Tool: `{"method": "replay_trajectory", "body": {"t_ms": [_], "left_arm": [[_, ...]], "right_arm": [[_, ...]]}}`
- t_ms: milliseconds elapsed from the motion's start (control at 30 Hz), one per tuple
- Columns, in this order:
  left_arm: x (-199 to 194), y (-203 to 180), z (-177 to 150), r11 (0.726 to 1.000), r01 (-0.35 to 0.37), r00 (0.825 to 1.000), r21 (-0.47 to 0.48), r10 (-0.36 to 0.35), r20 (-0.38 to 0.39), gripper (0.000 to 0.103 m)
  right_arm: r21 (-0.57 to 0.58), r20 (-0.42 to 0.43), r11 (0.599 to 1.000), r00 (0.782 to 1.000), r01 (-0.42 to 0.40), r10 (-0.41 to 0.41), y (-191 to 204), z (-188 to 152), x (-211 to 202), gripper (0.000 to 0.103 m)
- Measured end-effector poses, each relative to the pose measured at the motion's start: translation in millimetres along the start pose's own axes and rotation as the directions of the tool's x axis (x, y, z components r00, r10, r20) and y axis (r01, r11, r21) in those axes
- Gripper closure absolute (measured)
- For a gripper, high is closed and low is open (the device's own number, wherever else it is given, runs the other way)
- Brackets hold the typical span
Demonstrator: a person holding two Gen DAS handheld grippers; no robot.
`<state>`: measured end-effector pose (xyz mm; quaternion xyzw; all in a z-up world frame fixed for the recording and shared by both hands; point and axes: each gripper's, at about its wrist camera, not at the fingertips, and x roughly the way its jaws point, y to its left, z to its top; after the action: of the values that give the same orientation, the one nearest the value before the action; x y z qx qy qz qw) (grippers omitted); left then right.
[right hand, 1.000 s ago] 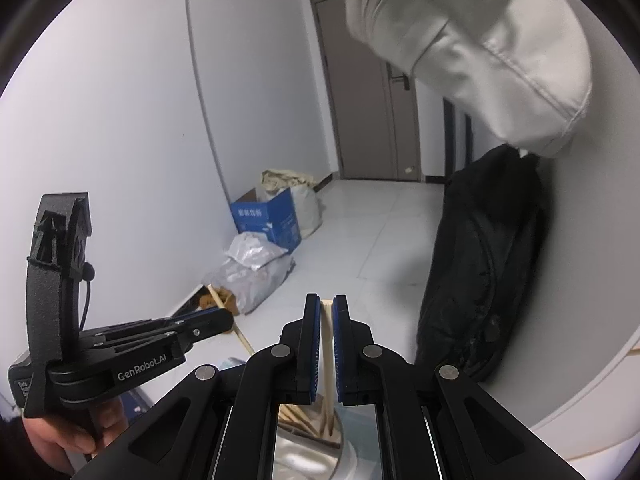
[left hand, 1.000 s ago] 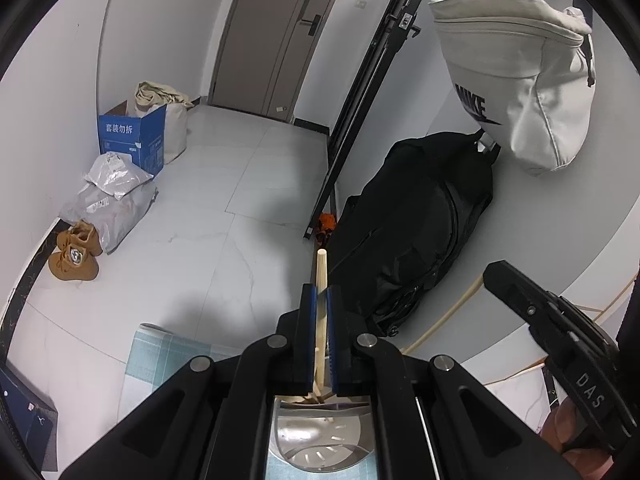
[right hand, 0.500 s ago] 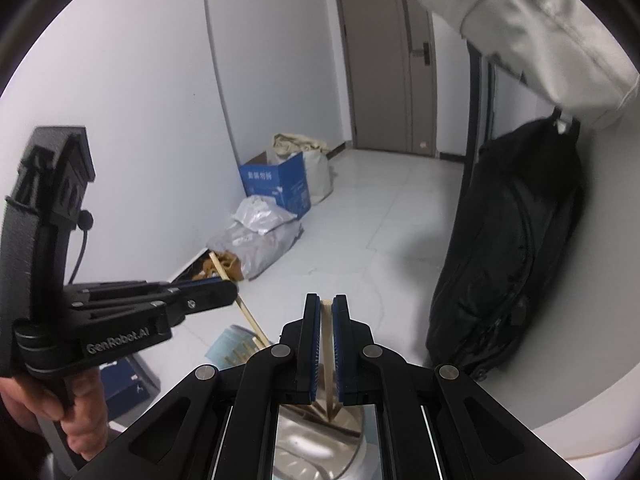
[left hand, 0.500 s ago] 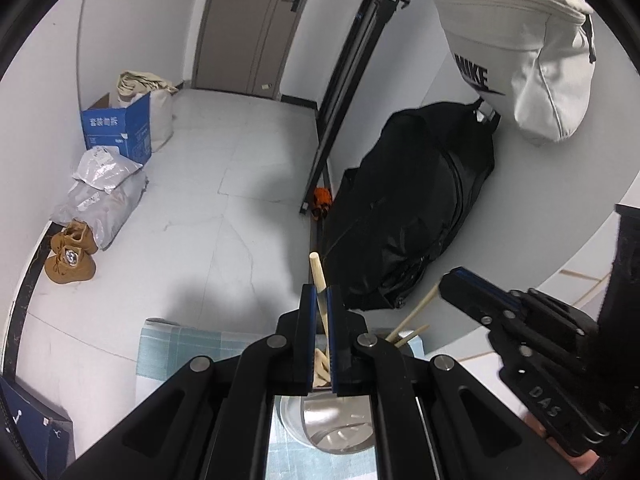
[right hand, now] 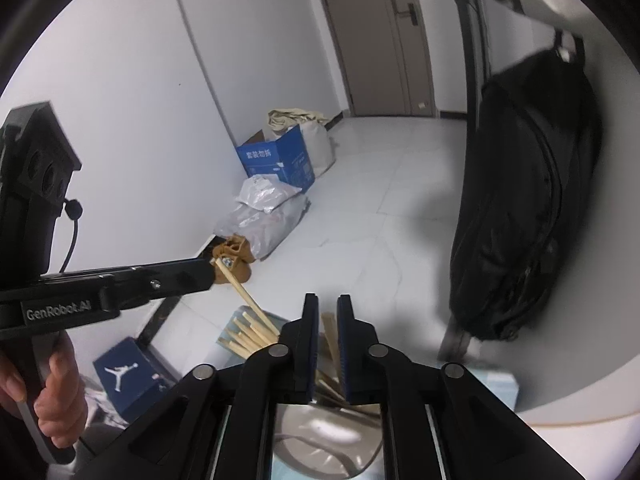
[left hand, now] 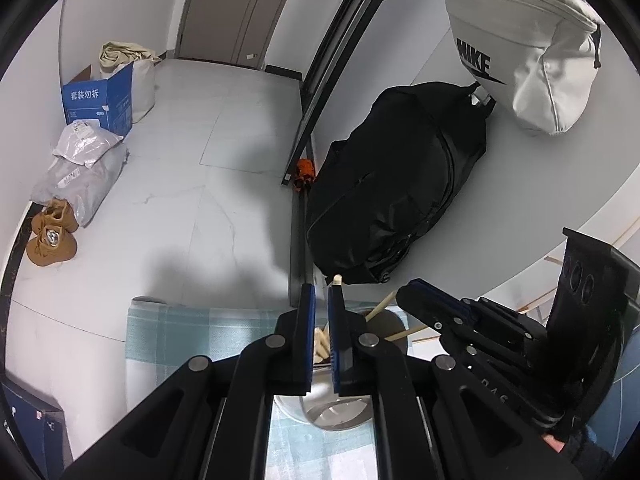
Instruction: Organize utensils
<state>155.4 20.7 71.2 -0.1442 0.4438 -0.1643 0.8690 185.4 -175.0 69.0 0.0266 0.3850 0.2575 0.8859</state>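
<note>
A steel utensil holder (left hand: 332, 412) (right hand: 320, 440) stands on a teal checked cloth (left hand: 180, 332) right under both grippers. Several wooden chopsticks (right hand: 248, 336) stick up out of it. My left gripper (left hand: 318, 300) is opening: a gap shows between its blue pads, and one chopstick (left hand: 338, 280) leans by the right pad, its lower end in the holder. My right gripper (right hand: 328, 320) is opening too, with a chopstick (right hand: 330, 336) standing loose between its pads. Each gripper shows in the other's view: the right gripper (left hand: 404, 294), and the left gripper (right hand: 208, 268) held by a hand.
A black bag (left hand: 400, 184) leans on the wall under a hanging white bag (left hand: 532, 48). A tripod leg (left hand: 304, 208) stands beside it. On the floor at left are a blue box (left hand: 100, 100), grey parcels (left hand: 76, 168) and brown shoes (left hand: 50, 236). A blue shoebox (right hand: 124, 376) lies below.
Both grippers have tipped down over the holder and the right one has sunk. Both pairs of pads, shut on a chopstick before, now stand slightly apart.
</note>
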Motion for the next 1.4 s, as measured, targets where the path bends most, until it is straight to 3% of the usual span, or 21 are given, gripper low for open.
{"method": "replay_trajectory", "body": {"t_ms": [67, 133, 267, 467, 533, 600, 867, 933, 1233, 1300, 1400], "left_arm": [[-4, 1, 0, 1.000, -0.006, 1.000, -0.001, 0.006, 0.017, 0.094], [-8, 3, -2, 1.000, -0.009, 1.000, -0.013, 0.009, 0.023, 0.081], [-15, 5, -4, 0.999, -0.019, 0.998, -0.038, 0.022, 0.059, 0.061], [-23, 3, -9, 0.997, -0.054, 0.996, -0.051, 0.058, 0.070, 0.056], [-29, 0, -13, 0.996, -0.076, 0.993, -0.048, 0.079, 0.084, 0.055], [-34, -4, -16, 0.995, -0.091, 0.991, -0.041, 0.094, 0.099, 0.046], [-64, -25, -36, 0.984, -0.176, 0.963, 0.013, 0.169, 0.210, 0.041], [-71, -31, -42, 0.979, -0.203, 0.952, 0.023, 0.191, 0.237, 0.035], [-92, -44, -68, 0.967, -0.250, 0.926, 0.050, 0.223, 0.305, 0.031], [-96, -47, -74, 0.965, -0.259, 0.918, 0.054, 0.228, 0.324, 0.022], [-101, -49, -84, 0.961, -0.270, 0.906, 0.062, 0.231, 0.355, 0.021]], "right_arm": [[0.024, 0.006, 1.000, 1.000, -0.016, 0.016, -4, -3, -3, 0.084], [0.040, 0.024, 0.999, 0.999, -0.024, 0.023, -6, -5, -9, 0.071], [0.043, 0.055, 0.998, 0.998, -0.040, 0.038, -8, -8, -24, 0.064], [0.061, 0.075, 0.998, 0.997, -0.026, 0.022, -7, -14, -39, 0.054], [0.076, 0.083, 0.997, 0.996, -0.027, 0.021, -8, -16, -44, 0.046], [0.085, 0.100, 0.996, 0.995, -0.021, 0.013, -7, -19, -50, 0.045], [0.066, 0.204, 0.998, 0.979, -0.023, 0.009, 7, -38, -88, 0.037], [0.058, 0.247, 0.998, 0.969, -0.018, 0.004, 14, -45, -102, 0.033], [0.054, 0.346, 0.999, 0.938, -0.004, -0.015, 31, -73, -139, 0.018], [0.057, 0.355, 0.998, 0.935, 0.001, -0.021, 33, -82, -145, 0.016], [0.060, 0.376, 0.998, 0.926, 0.009, -0.030, 34, -91, -151, 0.012]]}}
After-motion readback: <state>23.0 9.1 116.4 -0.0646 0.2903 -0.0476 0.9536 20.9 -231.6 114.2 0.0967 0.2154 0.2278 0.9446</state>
